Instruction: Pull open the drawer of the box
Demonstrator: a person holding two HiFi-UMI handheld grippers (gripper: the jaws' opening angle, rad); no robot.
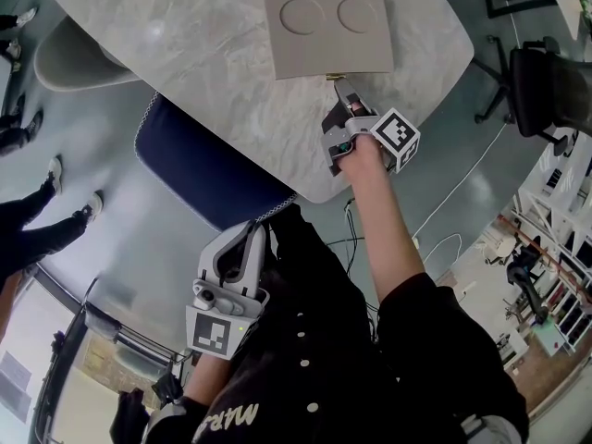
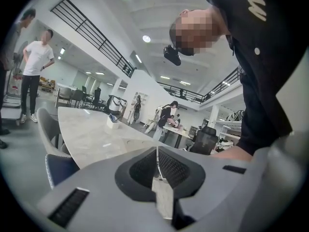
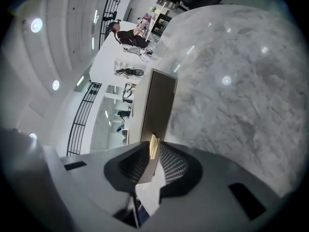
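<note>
A flat beige box [image 1: 328, 30] with two round dents in its lid lies on the marble table [image 1: 203, 63]. From the middle of its near edge a small gold pull tab [image 1: 333, 76] sticks out. My right gripper [image 1: 341, 88] is shut on that tab. In the right gripper view, the tab [image 3: 153, 146] sits pinched between the jaws of my right gripper [image 3: 152, 153], with the box's front face [image 3: 158, 105] just beyond. I see no gap at the drawer front. My left gripper [image 1: 248, 239] hangs low beside the person's body, off the table. It [image 2: 157, 164] is shut on nothing.
A blue chair [image 1: 199, 169] is tucked under the table's near edge, and a grey chair [image 1: 74, 58] stands at the left. A black office chair [image 1: 546, 91] is at the right. White cables [image 1: 444, 215] trail on the floor. Bystanders' legs [image 1: 37, 220] show at the far left.
</note>
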